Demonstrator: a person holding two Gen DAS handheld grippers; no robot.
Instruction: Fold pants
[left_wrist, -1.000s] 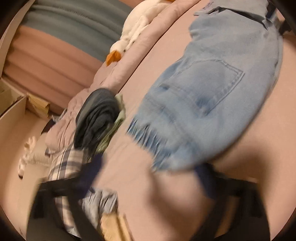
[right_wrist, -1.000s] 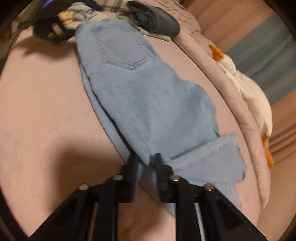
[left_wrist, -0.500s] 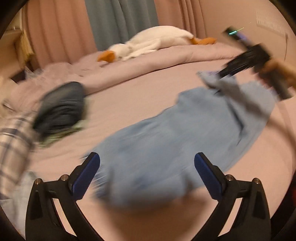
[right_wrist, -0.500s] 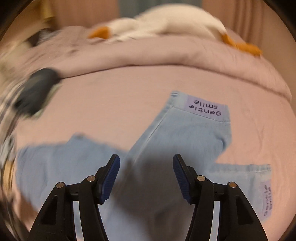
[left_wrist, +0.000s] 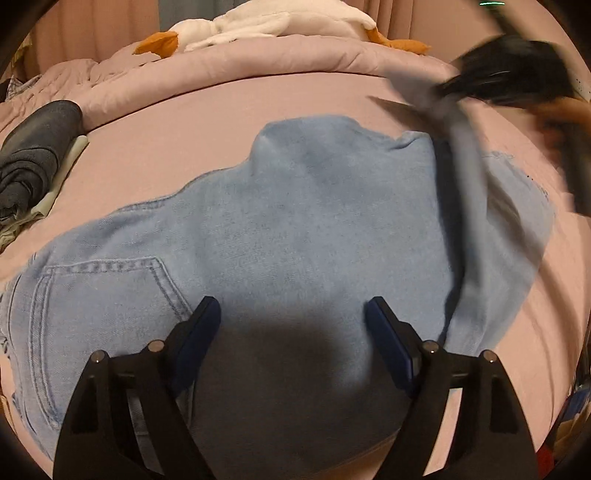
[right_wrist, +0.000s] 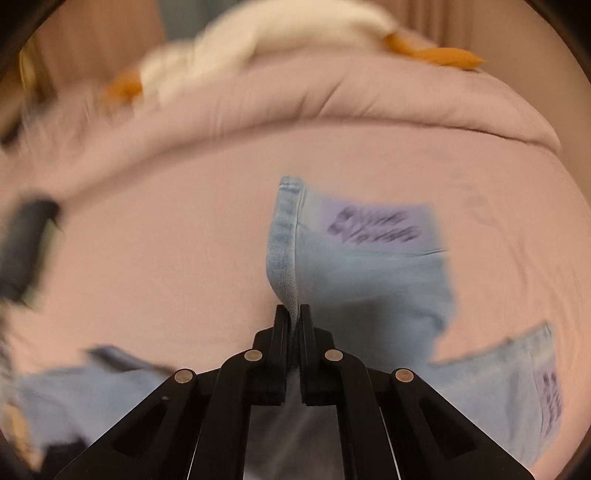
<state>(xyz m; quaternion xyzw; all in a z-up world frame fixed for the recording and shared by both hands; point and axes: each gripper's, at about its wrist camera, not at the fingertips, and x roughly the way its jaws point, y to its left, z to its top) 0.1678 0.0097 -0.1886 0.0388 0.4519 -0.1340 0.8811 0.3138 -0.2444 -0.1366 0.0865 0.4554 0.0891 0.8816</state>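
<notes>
A: Where are the pants (left_wrist: 295, 221)?

B: Spread across the pink bed (left_wrist: 184, 140), back pocket (left_wrist: 107, 291) toward your left. Your left gripper (left_wrist: 293, 332) hovers over the seat, fingers spread wide, holding nothing.

A: And your right gripper (right_wrist: 294, 317)?

B: Pressed together on a hem edge (right_wrist: 286, 240), lifting one leg off the sheet. A plush goose (left_wrist: 258, 26) lies on the rolled duvet (left_wrist: 258, 59); dark folded clothes (left_wrist: 33, 147) sit at far left.

Light blue denim pants (left_wrist: 295, 236), spread across the frame's centre on a pink bed, back pocket at lower left, one leg end lifted at upper right, lilac printed label near its hem
</notes>
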